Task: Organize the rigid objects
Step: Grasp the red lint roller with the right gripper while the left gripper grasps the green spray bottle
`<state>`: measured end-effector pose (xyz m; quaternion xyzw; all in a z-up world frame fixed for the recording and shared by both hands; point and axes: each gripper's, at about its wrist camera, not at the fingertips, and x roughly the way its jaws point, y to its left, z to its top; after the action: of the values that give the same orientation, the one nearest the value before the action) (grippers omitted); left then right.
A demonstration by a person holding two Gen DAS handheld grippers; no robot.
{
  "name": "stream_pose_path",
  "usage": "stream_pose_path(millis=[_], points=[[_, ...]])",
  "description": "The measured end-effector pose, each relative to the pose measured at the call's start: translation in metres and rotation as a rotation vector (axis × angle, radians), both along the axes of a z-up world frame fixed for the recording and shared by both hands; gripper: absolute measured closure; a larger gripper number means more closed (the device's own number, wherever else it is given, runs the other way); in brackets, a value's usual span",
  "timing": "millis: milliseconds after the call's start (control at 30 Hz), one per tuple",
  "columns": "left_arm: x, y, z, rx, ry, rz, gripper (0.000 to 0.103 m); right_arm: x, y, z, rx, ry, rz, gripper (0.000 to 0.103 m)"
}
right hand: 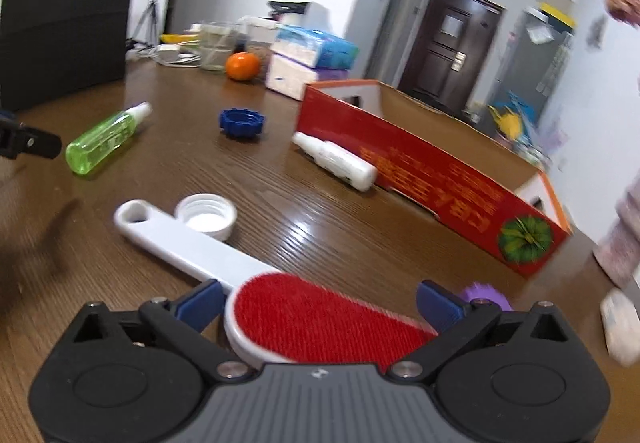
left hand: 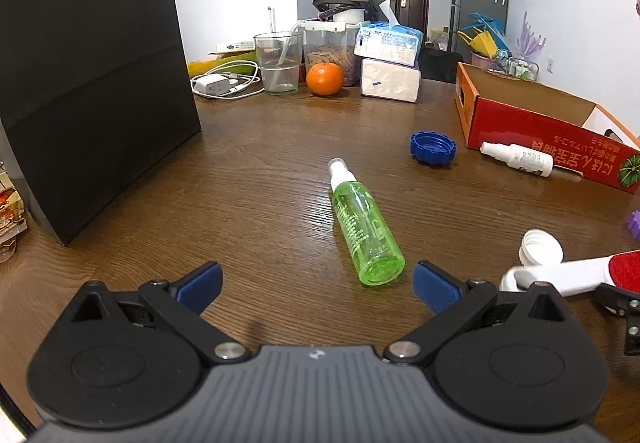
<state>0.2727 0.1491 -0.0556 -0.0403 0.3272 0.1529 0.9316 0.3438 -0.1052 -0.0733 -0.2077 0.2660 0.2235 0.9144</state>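
Observation:
A green spray bottle [left hand: 364,231] lies on the wooden table just beyond my open, empty left gripper [left hand: 318,285]; it also shows in the right wrist view [right hand: 105,137]. A white lint brush with a red pad [right hand: 304,317] lies between the wide-open fingers of my right gripper [right hand: 320,303], its handle [right hand: 188,239] pointing away to the left. A white cap [right hand: 206,215] lies beside the handle. A blue cap [left hand: 433,148] and a white spray bottle [left hand: 518,158] lie near the open red cardboard box [left hand: 532,131].
A tall black box [left hand: 88,63] stands at the left. At the back are an orange [left hand: 325,78], a clear cup [left hand: 278,61], tissue packs [left hand: 390,63] and a charger with cable [left hand: 224,81]. A purple object [right hand: 486,294] lies right of my right gripper.

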Motion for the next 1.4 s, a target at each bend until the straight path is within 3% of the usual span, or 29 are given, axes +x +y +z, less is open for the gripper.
stream_pose_path(millis=[67,167,267,400,633,733,867,1167,1267,1333,1400], points=[[0.000,0.000,0.000,0.001,0.003,0.005,0.000,0.013,0.001,-0.003,0.001,0.046,0.009,0.000],[0.000,0.001,0.001,0.005,0.005,0.010,0.000,0.031,-0.013,-0.004,0.121,0.172,-0.042,0.004],[0.001,0.002,0.001,0.008,0.006,0.012,0.000,0.032,-0.025,-0.006,0.191,0.219,-0.102,0.011],[0.006,-0.001,-0.001,0.008,0.011,-0.004,0.000,0.015,-0.033,-0.007,0.204,0.213,-0.157,0.018],[0.022,-0.011,-0.004,0.018,0.029,-0.028,0.000,-0.009,-0.048,-0.011,0.223,0.189,-0.189,0.013],[0.030,-0.013,-0.004,0.025,0.032,-0.031,0.000,-0.013,-0.056,-0.011,0.245,0.178,-0.203,0.023],[0.042,-0.016,-0.007,0.022,0.039,-0.024,0.000,-0.024,-0.052,-0.012,0.251,0.138,-0.178,0.048],[0.062,-0.015,-0.020,0.013,0.063,0.003,0.000,-0.024,-0.040,-0.014,0.275,0.104,-0.202,0.048],[0.064,-0.013,-0.021,0.001,0.057,-0.001,0.011,-0.020,-0.033,-0.014,0.275,0.106,-0.192,0.048],[0.066,-0.012,-0.022,-0.010,0.067,-0.014,0.037,-0.018,-0.029,-0.014,0.274,0.106,-0.187,0.048],[0.067,-0.010,-0.024,-0.037,0.066,-0.035,0.054,-0.017,-0.026,-0.014,0.276,0.107,-0.182,0.048]])
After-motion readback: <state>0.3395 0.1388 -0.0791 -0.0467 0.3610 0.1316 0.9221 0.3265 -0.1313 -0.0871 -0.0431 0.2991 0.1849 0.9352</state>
